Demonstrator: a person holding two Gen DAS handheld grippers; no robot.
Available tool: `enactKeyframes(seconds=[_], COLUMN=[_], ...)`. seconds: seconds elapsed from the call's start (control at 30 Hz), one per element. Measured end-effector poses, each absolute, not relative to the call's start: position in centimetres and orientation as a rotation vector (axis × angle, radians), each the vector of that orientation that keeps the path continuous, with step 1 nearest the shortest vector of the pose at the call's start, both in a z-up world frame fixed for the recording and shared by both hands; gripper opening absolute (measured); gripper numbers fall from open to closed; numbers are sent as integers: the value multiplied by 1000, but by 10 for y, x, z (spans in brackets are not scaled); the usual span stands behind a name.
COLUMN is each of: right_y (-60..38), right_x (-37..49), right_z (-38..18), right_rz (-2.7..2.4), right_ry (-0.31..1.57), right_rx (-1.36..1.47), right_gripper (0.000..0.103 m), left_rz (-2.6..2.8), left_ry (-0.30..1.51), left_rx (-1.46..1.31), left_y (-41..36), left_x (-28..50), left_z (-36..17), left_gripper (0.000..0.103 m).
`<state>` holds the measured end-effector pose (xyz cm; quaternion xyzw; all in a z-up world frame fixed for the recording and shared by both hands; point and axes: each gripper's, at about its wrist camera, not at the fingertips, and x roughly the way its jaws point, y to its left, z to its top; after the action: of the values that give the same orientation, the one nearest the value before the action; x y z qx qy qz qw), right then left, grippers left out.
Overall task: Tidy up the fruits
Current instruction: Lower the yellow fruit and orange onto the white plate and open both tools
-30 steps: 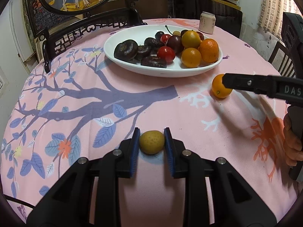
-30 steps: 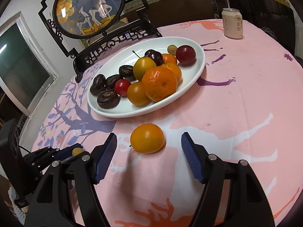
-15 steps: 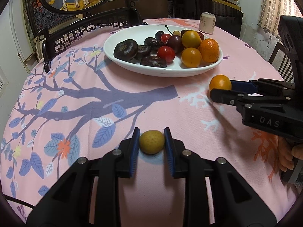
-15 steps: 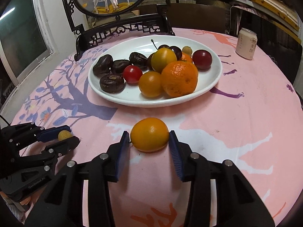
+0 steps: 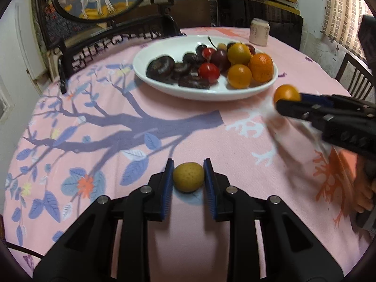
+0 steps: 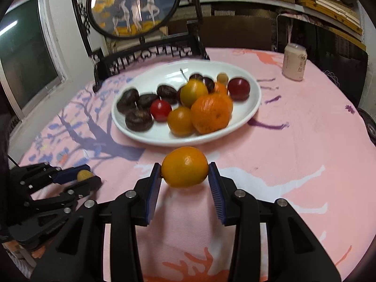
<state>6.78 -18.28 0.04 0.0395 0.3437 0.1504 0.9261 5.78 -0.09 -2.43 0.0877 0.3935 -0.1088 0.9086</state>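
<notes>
Left gripper (image 5: 188, 180) sits where it was a second ago, its blue pads pressed against either side of a small yellow-green fruit (image 5: 188, 180) low over the pink tablecloth (image 5: 145, 108) near the table's front edge; nothing about that grip has altered. Moving rightward, the white plate (image 5: 164, 89) stands well beyond it, loaded with dark wrinkled fruits on its left side, a red one in the middle and several orange and yellow ones on its right. Farther right comes the change: the right gripper (image 6: 185, 174) stood wide open around an orange fruit (image 6: 185, 166) lying on the cloth a second ago, and its jaws have just been closing, so that now both pads clamp the fruit's sides. In the right wrist view the fruit appears to hang a little clear of the cloth, just short of the plate's near rim, which suggests the lift has begun. A pale can (image 6: 294, 61) stands beyond the plate at the far right. With both loose fruits now gripped, the remaining work is probably to carry each over the rim and set it among its like, orange beside the oranges.
</notes>
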Motion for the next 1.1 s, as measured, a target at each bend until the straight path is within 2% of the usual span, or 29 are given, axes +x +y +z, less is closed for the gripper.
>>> enactKeyframes(seconds=[0.23,0.57,0.73,0.93,1.1], right_y=[-200,-235,-209,-184,-174], right_x=[48,112,158,207,226], right_z=[17,92,81,43,28], right_rz=[324,275,291,300,349], right_ry=[661,556,585,685,722], right_rx=[140,257,235,169,160], right_gripper=[41,41,41,41,42], left_rz=[-175,-161,-140,-136,-154], left_ry=[687,619,659,764,795], left_rx=[131,85,70,39,25], left_y=[11,15,2,-6,-5], left_x=[58,136,187,247,264], left_z=[11,91,80,33,15], left_gripper=[26,26,26,26,26])
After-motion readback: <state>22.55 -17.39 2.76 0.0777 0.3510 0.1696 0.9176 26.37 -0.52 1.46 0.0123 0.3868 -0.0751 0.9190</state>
